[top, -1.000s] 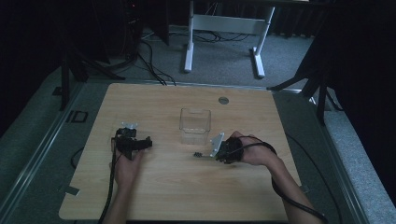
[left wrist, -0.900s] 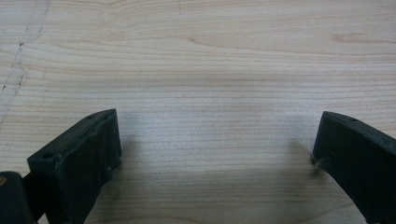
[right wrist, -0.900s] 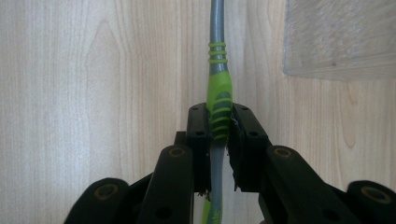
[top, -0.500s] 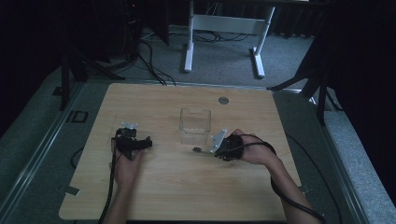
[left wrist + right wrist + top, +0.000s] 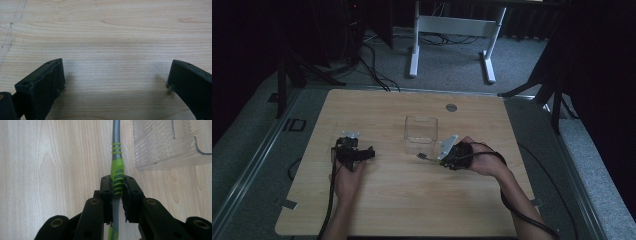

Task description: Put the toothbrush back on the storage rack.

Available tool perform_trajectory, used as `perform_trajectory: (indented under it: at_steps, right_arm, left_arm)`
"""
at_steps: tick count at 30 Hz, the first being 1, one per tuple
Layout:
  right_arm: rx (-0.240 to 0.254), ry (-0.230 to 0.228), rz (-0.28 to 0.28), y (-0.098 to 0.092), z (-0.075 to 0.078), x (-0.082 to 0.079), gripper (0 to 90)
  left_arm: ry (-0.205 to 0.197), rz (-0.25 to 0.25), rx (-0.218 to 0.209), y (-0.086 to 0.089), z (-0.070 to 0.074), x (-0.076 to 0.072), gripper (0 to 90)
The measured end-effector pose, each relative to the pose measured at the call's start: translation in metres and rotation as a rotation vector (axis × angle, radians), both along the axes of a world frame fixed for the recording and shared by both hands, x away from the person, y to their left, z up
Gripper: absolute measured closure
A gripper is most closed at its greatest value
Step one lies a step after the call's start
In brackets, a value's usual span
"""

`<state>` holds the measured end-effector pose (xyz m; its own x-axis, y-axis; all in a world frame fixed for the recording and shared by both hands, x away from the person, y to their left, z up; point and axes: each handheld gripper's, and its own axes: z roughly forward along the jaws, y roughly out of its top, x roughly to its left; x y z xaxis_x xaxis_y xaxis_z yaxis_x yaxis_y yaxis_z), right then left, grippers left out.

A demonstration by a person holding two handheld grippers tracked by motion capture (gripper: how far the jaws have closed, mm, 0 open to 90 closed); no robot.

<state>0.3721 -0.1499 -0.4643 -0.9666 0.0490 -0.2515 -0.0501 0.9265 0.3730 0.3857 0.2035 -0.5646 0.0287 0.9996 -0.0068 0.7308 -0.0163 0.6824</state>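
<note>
My right gripper [image 5: 117, 186] is shut on the green ribbed handle of a green and grey toothbrush [image 5: 117, 157], whose grey shaft runs straight away from the jaws. In the high view the right gripper [image 5: 438, 155] lies low over the table with the toothbrush [image 5: 423, 157] sticking out to its left, just in front of a clear plastic container [image 5: 421, 134]. A corner of that container [image 5: 170, 142] stands right of the shaft. My left gripper [image 5: 353, 150] rests at the table's left. Its jaws stand open [image 5: 116, 75] over bare wood.
The wooden table [image 5: 412, 200] has a round grey plug [image 5: 451, 107] near its far edge. Cables trail from both grippers toward the near edge. A white desk frame [image 5: 452, 30] and floor cables lie beyond the table.
</note>
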Motion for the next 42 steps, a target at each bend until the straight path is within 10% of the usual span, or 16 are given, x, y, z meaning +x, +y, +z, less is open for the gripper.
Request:
perform_trajectory:
  at_steps: [42]
  right_arm:
    - [0.154, 0.017, -0.09, 0.0019, 0.0059, 0.0081, 79.1]
  left_arm:
    - [0.0, 0.0, 0.0, 0.0, 0.0, 0.0, 1.4]
